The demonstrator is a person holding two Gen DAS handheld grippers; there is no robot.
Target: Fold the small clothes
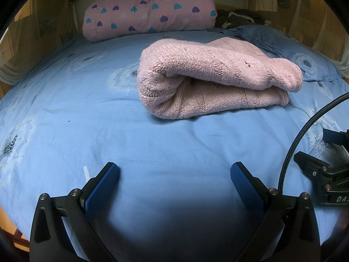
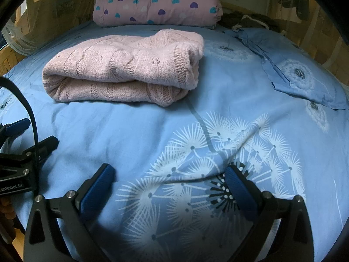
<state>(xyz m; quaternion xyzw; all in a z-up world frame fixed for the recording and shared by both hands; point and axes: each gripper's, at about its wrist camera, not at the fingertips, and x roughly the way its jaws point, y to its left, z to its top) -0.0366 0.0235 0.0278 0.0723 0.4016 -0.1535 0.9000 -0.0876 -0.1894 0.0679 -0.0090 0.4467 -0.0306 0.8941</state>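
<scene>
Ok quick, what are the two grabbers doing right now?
Left gripper: open, holding nothing.
Right gripper: open, holding nothing.

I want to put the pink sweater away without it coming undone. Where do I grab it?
Grab the pink sweater at its rounded folded end, coming in low from the front-left along the bed sheet. There the layers join in one thick roll; the other end has loose edges that would probably fall open.

One pink knit sweater (image 1: 209, 76), folded, on one blue bedsheet (image 1: 87, 100). One heart-print quilt roll (image 1: 150, 11). One blue pillow (image 2: 301, 76). One dark garment heap (image 1: 240, 17). Two grippers: left gripper (image 1: 174, 174), right gripper (image 2: 170, 176). One black cable (image 1: 305, 131).
</scene>
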